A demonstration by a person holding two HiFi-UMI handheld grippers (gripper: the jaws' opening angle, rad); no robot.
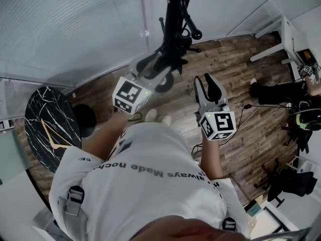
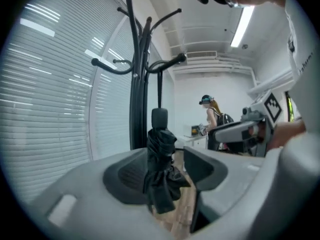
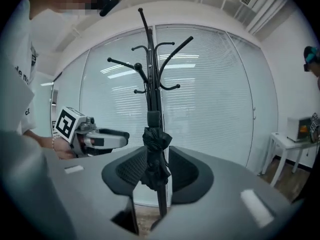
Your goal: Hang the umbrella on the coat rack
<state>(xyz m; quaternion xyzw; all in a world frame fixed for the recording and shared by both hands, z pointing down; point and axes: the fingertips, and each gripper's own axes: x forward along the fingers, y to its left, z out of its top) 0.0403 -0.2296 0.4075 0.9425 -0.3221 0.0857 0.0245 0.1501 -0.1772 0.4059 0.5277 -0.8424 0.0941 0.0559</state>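
The black coat rack [image 1: 173, 14] stands ahead of me by the glass wall. A folded black umbrella [image 2: 161, 154] hangs upright against its pole [image 3: 150, 69], cap end up; what carries it is hidden. My left gripper [image 1: 156, 64] is open, its tips just short of the umbrella, which shows through the gap between its jaws. The right gripper view shows that gripper [image 3: 125, 138] from the side with nothing in it. My right gripper [image 1: 203, 78] sits further back and to the right, jaws narrowly apart and empty. The umbrella [image 3: 155, 149] shows through their gap.
A round black marble table [image 1: 47, 124] stands at my left on the wood floor [image 1: 235, 74]. Blinds cover the glass wall [image 1: 75, 29] behind the rack. A white desk [image 1: 286, 39], another person [image 2: 214, 116] and dark bags [image 1: 296, 179] are off to the right.
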